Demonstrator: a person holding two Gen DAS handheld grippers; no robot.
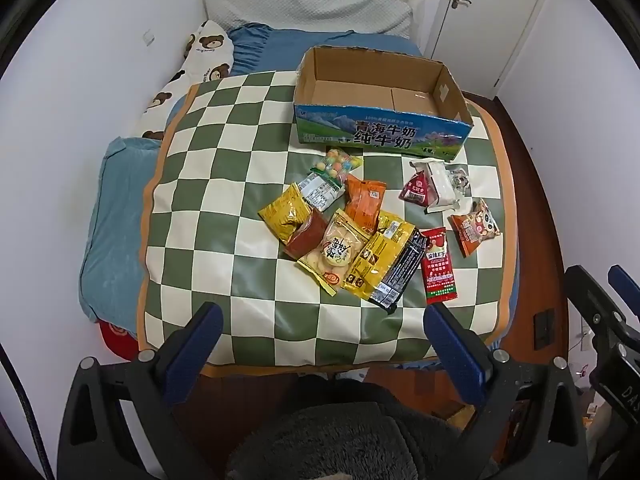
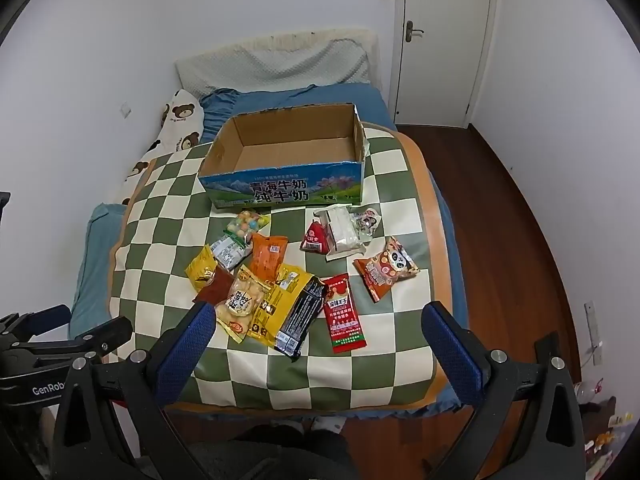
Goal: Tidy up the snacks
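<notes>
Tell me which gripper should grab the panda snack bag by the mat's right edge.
Right, probably. The panda snack bag lies up and inward from the right gripper, while the left gripper faces the central pile. Both jaws are open and empty.

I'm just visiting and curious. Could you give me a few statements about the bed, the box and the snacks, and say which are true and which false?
1. The cardboard box is empty. True.
2. The snack packets lie inside the box. False: they lie on the checkered mat, in front of the box.
3. The left gripper holds a packet. False: its fingers stand open, with nothing gripped.
4. The red packet lies beside the pile, not under it. True.
5. The door is closed. True.
</notes>
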